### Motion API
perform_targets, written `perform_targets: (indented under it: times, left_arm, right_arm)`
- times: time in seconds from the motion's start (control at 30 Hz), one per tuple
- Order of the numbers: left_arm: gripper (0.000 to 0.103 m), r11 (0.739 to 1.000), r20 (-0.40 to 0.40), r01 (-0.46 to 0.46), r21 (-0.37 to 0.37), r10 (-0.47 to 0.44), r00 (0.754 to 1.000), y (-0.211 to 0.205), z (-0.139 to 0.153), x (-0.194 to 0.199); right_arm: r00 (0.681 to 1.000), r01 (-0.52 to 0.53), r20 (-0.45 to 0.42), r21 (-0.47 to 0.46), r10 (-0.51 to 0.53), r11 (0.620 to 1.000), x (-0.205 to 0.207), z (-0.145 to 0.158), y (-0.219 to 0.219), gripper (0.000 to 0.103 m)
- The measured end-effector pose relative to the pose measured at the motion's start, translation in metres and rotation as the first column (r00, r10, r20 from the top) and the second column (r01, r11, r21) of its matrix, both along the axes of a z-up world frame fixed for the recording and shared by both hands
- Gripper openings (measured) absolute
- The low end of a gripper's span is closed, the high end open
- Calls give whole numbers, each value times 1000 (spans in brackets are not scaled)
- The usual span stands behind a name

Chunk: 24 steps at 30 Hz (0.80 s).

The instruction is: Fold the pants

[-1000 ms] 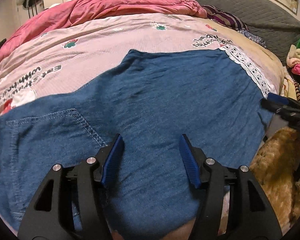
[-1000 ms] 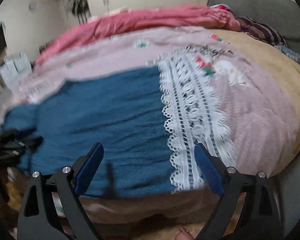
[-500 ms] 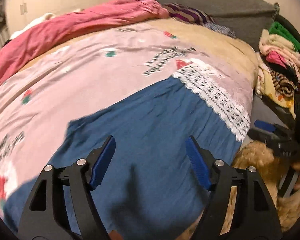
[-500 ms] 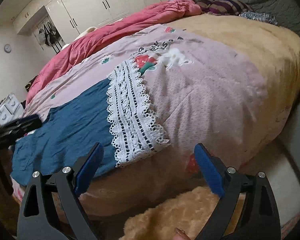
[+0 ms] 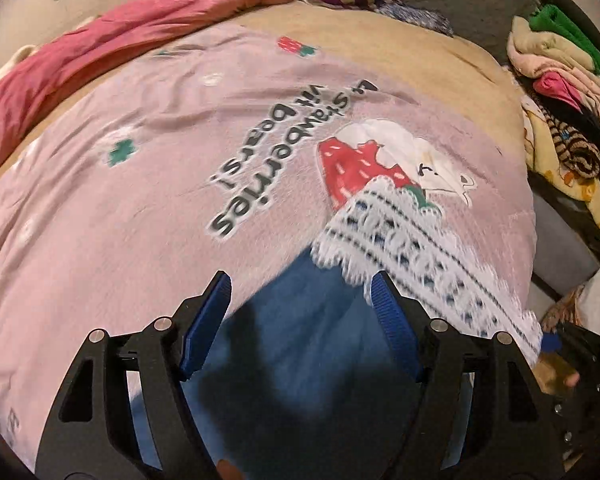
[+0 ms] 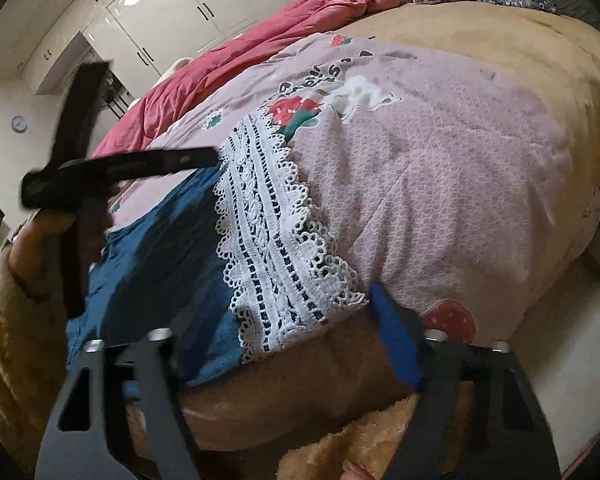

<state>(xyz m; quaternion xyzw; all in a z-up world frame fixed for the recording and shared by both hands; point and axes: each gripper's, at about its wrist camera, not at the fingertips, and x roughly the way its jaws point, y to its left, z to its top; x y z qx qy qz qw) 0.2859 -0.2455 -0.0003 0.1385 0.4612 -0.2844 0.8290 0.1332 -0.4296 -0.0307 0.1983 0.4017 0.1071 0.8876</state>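
Note:
The blue denim pants (image 5: 308,344) lie flat on the bed, and their white lace hem (image 6: 268,248) reaches the bed's near edge. My left gripper (image 5: 300,312) hovers open over the far corner where denim meets the lace hem (image 5: 412,252), with nothing pressed between its pads. In the right wrist view it shows as a blurred black bar (image 6: 204,158) above the denim. My right gripper (image 6: 276,328) sits at the bed's edge with its jaws closing. The hem's near corner lies between them, and the pads stand clear of it.
A pink strawberry-print quilt (image 5: 180,152) covers the tan bed (image 6: 500,40), with a red comforter (image 5: 100,40) bunched at the far side. Folded clothes (image 5: 560,92) are stacked to the right. White wardrobes (image 6: 160,12) stand behind. A furry tan sleeve (image 6: 4,320) shows at the left.
My left gripper swept right along the pants from the pocket end to the lace hem, its jaws a little wider. The right gripper rolled at the bed's edge and its jaws narrowed.

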Motion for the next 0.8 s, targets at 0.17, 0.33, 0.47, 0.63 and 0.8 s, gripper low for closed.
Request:
perform_targets:
  times: [0.17, 0.33, 0.47, 0.63, 0.8]
  left_arm:
    - [28, 996, -116, 67, -60, -74, 991, -10, -13, 18]
    - [34, 990, -140, 95, -102, -108, 984, -9, -20, 24]
    - [33, 981, -159, 93, -169, -120, 980, -4, -25, 26]
    - [14, 982, -142, 107, -154, -129, 981, -5, -19, 16]
    - [11, 972, -121, 93, -214, -121, 985, 8, -1, 7]
  right_arm:
    - [1000, -6, 28, -7, 6, 1000, -6, 3, -1, 52]
    - [1000, -18, 22, 15, 18, 1000, -2, -2, -2, 54]
    - [1000, -18, 26, 7, 18, 1000, -1, -1, 1, 49]
    - [995, -60, 79, 4, 59, 998, -8, 9, 8, 25]
    - [983, -99, 151, -53, 106, 994, -19, 33, 28, 25]
